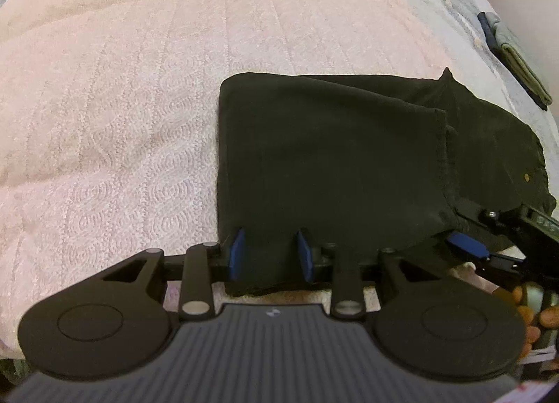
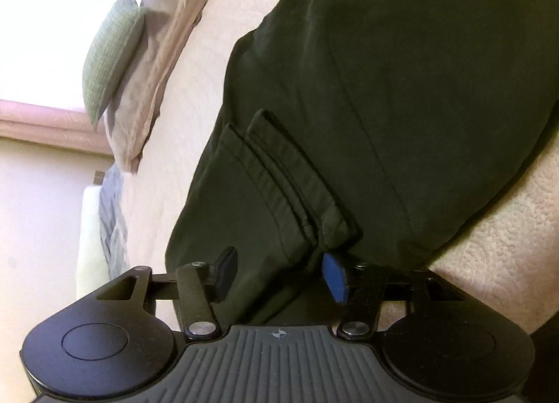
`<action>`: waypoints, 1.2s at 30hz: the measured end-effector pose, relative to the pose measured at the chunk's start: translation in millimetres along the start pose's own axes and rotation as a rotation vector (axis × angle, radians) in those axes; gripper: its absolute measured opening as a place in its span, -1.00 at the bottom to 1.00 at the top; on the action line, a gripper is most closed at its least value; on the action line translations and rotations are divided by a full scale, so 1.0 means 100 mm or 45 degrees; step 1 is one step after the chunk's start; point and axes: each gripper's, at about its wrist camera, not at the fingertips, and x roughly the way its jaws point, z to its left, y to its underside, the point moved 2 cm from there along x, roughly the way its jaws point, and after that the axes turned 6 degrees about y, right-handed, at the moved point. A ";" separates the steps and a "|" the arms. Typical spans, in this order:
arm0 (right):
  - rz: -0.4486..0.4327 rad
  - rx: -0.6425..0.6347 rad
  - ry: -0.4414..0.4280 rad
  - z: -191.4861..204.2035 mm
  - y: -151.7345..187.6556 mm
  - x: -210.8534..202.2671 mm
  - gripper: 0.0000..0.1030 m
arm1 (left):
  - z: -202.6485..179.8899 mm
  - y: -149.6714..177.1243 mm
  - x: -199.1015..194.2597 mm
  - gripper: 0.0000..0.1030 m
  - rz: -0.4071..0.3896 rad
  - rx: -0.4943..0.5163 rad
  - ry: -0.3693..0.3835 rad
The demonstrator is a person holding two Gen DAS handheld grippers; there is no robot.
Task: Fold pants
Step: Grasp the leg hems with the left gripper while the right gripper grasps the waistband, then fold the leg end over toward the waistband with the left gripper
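The folded dark pants [image 1: 332, 165] lie on the pink bedspread [image 1: 122, 123], near its front edge. The left gripper [image 1: 270, 256] stands part open with the pants' near edge between its blue pads. The right gripper [image 2: 279, 275] is likewise part open around a hem, not pinching. Pillows [image 2: 139, 64] sit at the bed's far end.

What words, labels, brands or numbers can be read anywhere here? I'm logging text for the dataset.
None can be read.
Left gripper body: a small pale mark, no letters.
Right gripper body: a crosshair symbol only.
Pants: a small round stud, no legible text.
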 end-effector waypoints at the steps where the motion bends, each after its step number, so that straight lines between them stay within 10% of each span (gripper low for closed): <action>1: -0.013 0.014 0.008 -0.05 -0.01 0.01 -0.23 | 0.01 0.00 0.01 -0.46 0.001 0.006 0.004; 4: -0.034 0.149 0.019 -0.18 0.02 0.02 -0.59 | 0.02 0.00 0.01 -0.46 0.003 0.008 0.008; 8: -0.140 -0.185 0.078 0.21 0.02 -0.17 -0.83 | 0.01 0.00 0.01 -0.46 -0.004 0.032 0.006; 23: -0.255 -0.688 0.648 0.42 0.30 -0.03 -0.84 | -0.25 0.02 0.12 -0.54 0.026 0.157 0.001; 36: -0.201 -0.685 0.629 0.33 0.30 -0.11 -0.83 | -0.29 0.00 0.18 -0.55 0.038 0.158 -0.057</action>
